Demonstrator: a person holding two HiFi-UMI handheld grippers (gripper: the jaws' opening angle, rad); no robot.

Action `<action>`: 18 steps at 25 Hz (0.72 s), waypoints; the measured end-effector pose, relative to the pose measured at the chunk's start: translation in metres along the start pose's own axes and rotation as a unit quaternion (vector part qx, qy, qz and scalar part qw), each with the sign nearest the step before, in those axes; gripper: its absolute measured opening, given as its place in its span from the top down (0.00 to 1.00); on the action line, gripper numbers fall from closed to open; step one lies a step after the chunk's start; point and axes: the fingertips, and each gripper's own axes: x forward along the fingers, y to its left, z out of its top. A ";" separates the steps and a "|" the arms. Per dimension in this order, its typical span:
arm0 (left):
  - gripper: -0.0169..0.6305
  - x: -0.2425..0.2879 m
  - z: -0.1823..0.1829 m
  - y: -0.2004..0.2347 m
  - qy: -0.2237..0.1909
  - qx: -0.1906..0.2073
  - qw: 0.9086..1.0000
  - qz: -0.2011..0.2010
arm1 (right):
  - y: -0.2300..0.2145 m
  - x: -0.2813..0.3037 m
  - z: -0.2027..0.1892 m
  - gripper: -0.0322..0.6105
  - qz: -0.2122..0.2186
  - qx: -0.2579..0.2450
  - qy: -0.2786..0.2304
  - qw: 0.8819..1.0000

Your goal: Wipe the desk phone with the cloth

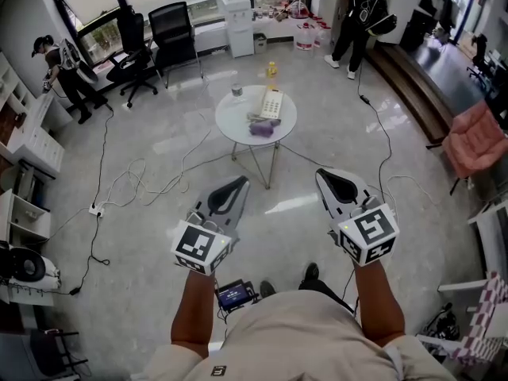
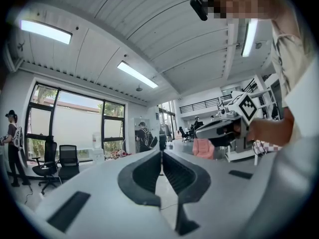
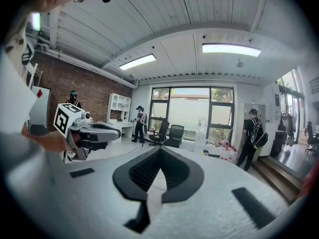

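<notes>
A cream desk phone (image 1: 271, 103) lies on a small round white table (image 1: 234, 121) a few steps ahead in the head view. A purple cloth (image 1: 261, 129) is bunched on the table just in front of the phone. My left gripper (image 1: 238, 182) and right gripper (image 1: 325, 176) are held up side by side near my body, well short of the table. Both are shut with nothing between the jaws. In the left gripper view the left gripper (image 2: 161, 153) points across the room; the right gripper (image 3: 159, 149) does the same in its own view.
A small can (image 1: 236, 91) stands on the table's far left. Cables (image 1: 143, 182) trail over the floor left of the table. Black office chairs (image 1: 172, 34), a white cabinet (image 1: 238, 27) and people stand at the far wall. A pink chair (image 1: 474, 137) is at the right.
</notes>
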 end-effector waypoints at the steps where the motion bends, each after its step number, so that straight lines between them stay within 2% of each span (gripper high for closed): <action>1: 0.95 -0.001 -0.001 0.002 0.000 0.000 1.000 0.000 | 0.000 0.002 0.001 0.96 -0.001 0.001 0.000 1.000; 12: 0.95 -0.002 -0.007 0.021 0.008 -0.002 1.000 0.013 | -0.014 0.024 0.003 0.96 0.004 0.036 -0.016 0.999; 18: 0.95 0.013 -0.015 0.033 0.022 -0.006 0.999 0.027 | -0.044 0.045 0.000 0.96 0.006 0.047 -0.018 0.999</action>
